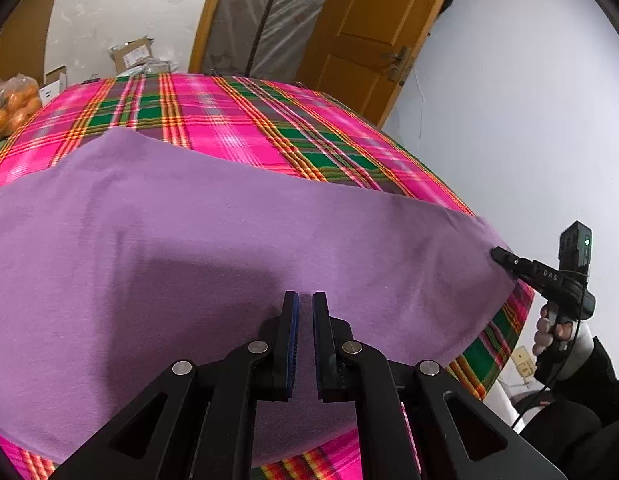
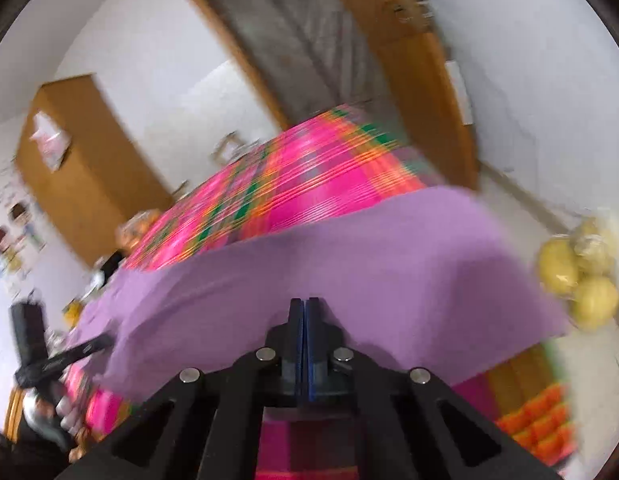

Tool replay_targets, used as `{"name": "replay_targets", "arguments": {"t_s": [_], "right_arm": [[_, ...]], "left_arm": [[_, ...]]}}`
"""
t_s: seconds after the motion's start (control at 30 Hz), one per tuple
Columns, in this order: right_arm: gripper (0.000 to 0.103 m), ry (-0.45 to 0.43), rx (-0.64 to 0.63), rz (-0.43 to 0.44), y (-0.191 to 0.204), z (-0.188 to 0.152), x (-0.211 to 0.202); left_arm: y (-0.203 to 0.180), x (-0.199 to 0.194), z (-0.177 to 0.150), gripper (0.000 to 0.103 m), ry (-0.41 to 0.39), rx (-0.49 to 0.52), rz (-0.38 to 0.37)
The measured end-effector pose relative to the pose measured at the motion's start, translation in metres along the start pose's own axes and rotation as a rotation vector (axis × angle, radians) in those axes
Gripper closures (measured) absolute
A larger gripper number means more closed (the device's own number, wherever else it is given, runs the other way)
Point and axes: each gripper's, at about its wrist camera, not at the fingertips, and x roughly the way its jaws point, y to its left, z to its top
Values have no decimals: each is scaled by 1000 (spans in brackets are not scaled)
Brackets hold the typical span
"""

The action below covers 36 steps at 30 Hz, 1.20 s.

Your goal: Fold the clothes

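Purple garment [image 1: 237, 248] lay flat on plaid surface [image 1: 245, 120]. Left gripper [image 1: 304, 300] slightly apart above it; right gripper [image 2: 304, 304] together, apparently pinching its edge.

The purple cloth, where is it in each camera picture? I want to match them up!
Left wrist view: the purple cloth fills the middle and lower left, spread on the plaid tablecloth, with the left gripper over it.
Right wrist view: the purple cloth crosses the middle, blurred, with the right gripper at its near edge.
Shared landmark: the pink and green plaid tablecloth beyond the cloth in both.
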Motion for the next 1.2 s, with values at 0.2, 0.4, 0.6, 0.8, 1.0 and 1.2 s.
{"name": "replay_targets", "arguments": {"t_s": [0.2, 0.4, 0.6, 0.8, 1.0, 1.2], "right_arm": [[92, -15, 53, 0, 9, 23, 9], [91, 153, -64, 205, 80, 13, 57], [90, 334, -126, 312, 139, 12, 105], [84, 438, -73, 390, 162, 19, 136], [95, 438, 13, 345, 152, 26, 163], [90, 320, 73, 308, 115, 36, 126]], "left_arm": [[24, -13, 3, 96, -37, -64, 76], [38, -19, -1, 96, -33, -95, 127], [59, -32, 12, 96, -66, -130, 193], [64, -31, 41, 94, -86, -108, 204], [86, -2, 72, 91, -57, -123, 246], [125, 18, 78, 91, 13, -220, 297]]}}
